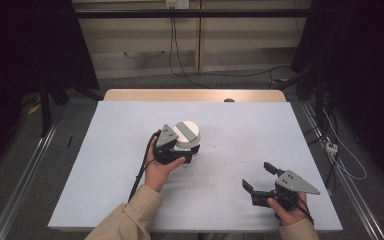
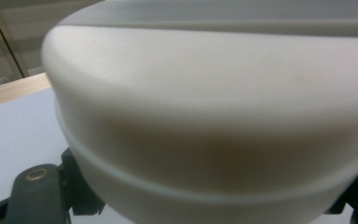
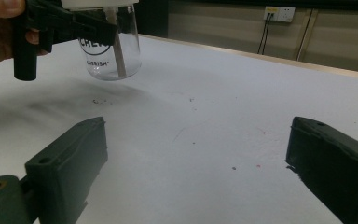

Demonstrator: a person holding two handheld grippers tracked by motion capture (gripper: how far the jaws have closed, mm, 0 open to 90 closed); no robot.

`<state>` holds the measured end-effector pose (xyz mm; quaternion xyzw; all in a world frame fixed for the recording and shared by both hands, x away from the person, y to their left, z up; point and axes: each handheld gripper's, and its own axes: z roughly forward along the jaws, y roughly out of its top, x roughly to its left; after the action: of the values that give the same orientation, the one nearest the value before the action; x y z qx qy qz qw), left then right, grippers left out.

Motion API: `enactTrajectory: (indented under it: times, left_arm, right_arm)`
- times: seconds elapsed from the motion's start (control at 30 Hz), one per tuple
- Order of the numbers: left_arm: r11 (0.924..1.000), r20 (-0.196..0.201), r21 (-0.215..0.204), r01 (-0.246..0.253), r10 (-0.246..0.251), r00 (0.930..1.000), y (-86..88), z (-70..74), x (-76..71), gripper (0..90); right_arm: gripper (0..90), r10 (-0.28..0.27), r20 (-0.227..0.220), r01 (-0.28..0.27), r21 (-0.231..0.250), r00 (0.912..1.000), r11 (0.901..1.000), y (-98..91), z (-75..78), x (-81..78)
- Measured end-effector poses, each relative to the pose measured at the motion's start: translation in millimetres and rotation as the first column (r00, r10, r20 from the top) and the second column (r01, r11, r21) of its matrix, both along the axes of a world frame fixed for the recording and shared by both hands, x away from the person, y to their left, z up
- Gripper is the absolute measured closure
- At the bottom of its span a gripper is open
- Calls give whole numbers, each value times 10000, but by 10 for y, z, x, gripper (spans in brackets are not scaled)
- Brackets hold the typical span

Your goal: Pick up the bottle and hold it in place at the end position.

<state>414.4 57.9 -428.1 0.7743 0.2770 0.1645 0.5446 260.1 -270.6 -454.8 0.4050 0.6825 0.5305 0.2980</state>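
Jar (image 1: 186,141): clear glass with a white lid (image 2: 214,93), mid-table, lifted just off the white table (image 1: 105,165), a stick inside it.
Left gripper (image 1: 182,156): jaws clamped on the jar just under its lid, held from the near side.
Right gripper (image 1: 259,176): jaws spread wide, nothing between them, low over the near right corner, well apart from the jar.

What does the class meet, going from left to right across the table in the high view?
Left gripper → white-lidded jar held in it → right gripper, jaws apart.
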Motion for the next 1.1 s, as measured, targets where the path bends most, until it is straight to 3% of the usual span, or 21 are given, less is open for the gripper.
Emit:
enactTrajectory:
  times: [0.7,0.87,1.1]
  left_arm:
    - [9995,-51,98,-286,287,9996,-28,-68,114,185]
    - [9993,41,343,-175,174,9998,-54,-60,139,185]
    - [9996,6,287,-76,75,10000,-115,-51,173,185]
  right_arm:
    - [49,73,3,-72,-18,10000,10000,12,-2,5]
    - [49,106,15,-106,-28,9999,9999,17,-2,6]
    - [49,101,-6,-101,-25,9999,9999,10,-4,5]
